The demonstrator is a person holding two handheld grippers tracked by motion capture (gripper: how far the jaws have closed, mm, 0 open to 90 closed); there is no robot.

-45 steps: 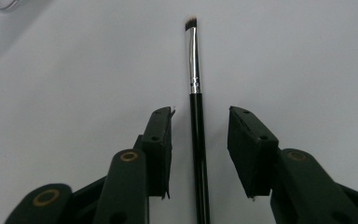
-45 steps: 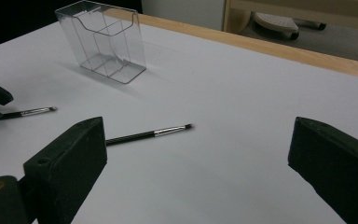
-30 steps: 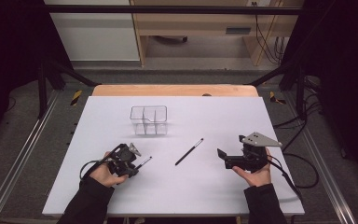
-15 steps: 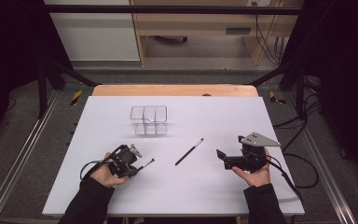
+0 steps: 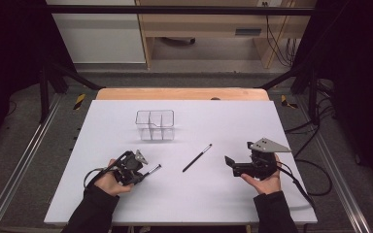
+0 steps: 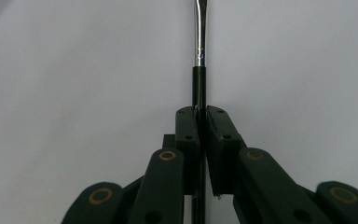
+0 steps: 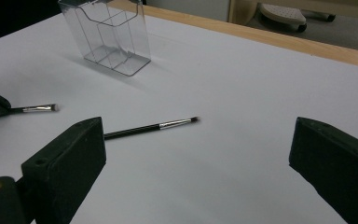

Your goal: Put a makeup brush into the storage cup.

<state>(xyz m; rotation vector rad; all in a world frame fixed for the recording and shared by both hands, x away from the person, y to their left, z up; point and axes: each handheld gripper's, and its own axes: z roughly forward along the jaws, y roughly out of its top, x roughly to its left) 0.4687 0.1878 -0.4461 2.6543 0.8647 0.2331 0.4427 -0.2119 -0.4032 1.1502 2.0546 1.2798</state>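
Note:
My left gripper [image 5: 143, 171] rests low on the white table at the front left, shut on a thin makeup brush [image 5: 154, 168]. In the left gripper view the pads [image 6: 188, 130] pinch the black handle, and the silver ferrule [image 6: 199, 42] points away from me. A second brush [image 5: 197, 158] lies loose at mid-table, also visible in the right gripper view [image 7: 149, 128]. My right gripper [image 5: 230, 165] hovers at the front right, open and holding nothing [image 7: 198, 135], with its jaws facing the loose brush. A clear divided organizer [image 5: 155, 124] stands upright behind both brushes.
The white table sheet [image 5: 272, 126] ends at a wooden strip [image 5: 179, 93] at the back. Metal rails [image 5: 24, 160] run along both sides. Cables [image 5: 315, 179] trail off the right edge. Bare sheet lies between the two grippers.

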